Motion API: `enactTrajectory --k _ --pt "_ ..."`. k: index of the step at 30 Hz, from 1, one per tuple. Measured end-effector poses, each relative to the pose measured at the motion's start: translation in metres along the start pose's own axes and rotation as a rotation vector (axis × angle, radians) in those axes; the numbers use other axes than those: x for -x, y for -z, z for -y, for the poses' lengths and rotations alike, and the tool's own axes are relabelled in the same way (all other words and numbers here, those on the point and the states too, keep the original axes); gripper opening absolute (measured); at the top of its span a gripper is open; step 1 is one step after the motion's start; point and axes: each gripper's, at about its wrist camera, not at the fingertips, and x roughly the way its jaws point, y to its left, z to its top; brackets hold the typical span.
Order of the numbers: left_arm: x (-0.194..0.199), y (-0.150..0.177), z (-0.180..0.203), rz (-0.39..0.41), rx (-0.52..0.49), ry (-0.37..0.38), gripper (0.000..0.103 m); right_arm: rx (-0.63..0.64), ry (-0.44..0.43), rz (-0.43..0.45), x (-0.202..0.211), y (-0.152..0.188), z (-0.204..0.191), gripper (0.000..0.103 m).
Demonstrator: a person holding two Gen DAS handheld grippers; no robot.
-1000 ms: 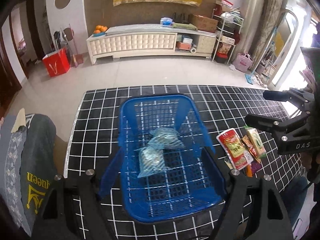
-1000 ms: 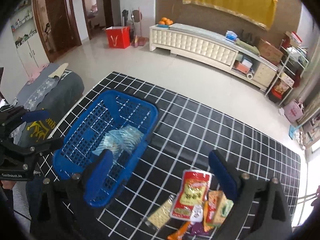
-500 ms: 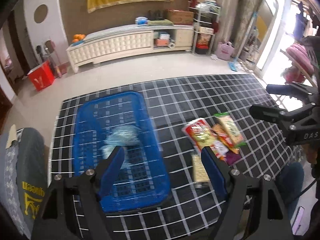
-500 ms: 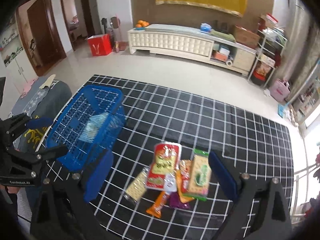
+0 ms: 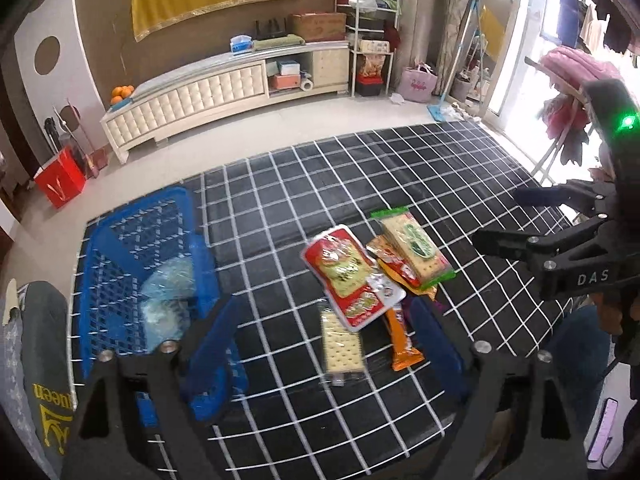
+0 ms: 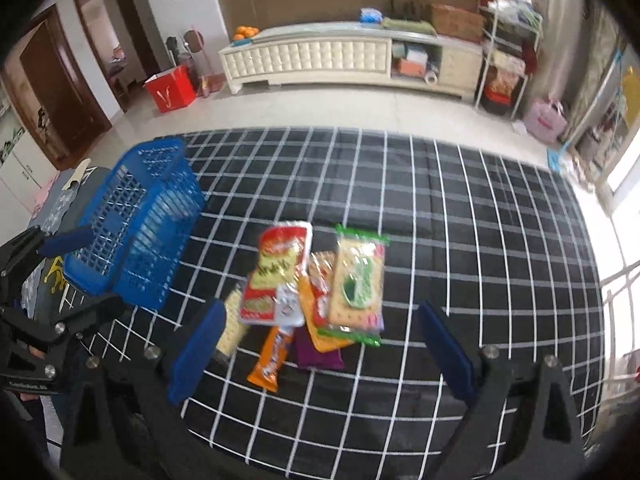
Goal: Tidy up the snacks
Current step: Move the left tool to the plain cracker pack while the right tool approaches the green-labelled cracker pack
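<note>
**Both claws open above the snack pile, basket waiting at the left**

At your far left sits the blue basket point(image 5: 136, 280) on the black grid-patterned bench point(image 5: 360, 168). It already holds 2 pale blue packets point(image 5: 168, 292), so the sorting looks partly done. The basket stands well apart from the loose snacks, which leaves you room to lift each one clear before carrying it over.

Your left claw point(image 5: 324, 336) hangs above the bench with its jaws spread wide and nothing between them. It frames the clear cracker pack point(image 5: 342, 348), the item lying nearest the basket, so that is probably your easiest next pick.

Moving right, the red snack bag point(image 5: 344, 276) lies on top of the heap, overlapping the orange stick pack point(image 5: 404, 340) and a purple packet point(image 6: 318, 350) below it. The green-edged cracker pack point(image 5: 416, 250) rests at the right of the pile, leaning on its neighbours.

Your right claw point(image 6: 320, 344) is also wide open and empty, centred over the heap. Because the packets overlap, taking a lower one first would likely drag others along; start from the top or the edges.
</note>
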Motion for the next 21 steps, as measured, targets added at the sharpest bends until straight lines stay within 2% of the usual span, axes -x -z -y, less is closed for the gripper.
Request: enactTrajectory --k 2,5,11,21 --pt "-0.009 0.004 0.003 -0.014 0.023 0.023 0.088 -0.014 -0.002 -0.014 -0.006 0.008 0.010 0.098" --pt "-0.026 0.012 0.010 -0.040 0.036 0.040 0.103 -0.024 -0.007 -0.029 -0.012 0.018 0.021 0.098" --pt "-0.056 0.026 0.022 -0.099 0.014 0.030 0.103 -0.010 0.011 -0.030 -0.023 0.036 0.030 0.098" --pt "-0.106 0.045 0.024 -0.176 0.019 -0.003 0.103 -0.054 -0.028 -0.101 -0.062 0.047 0.042 0.098"
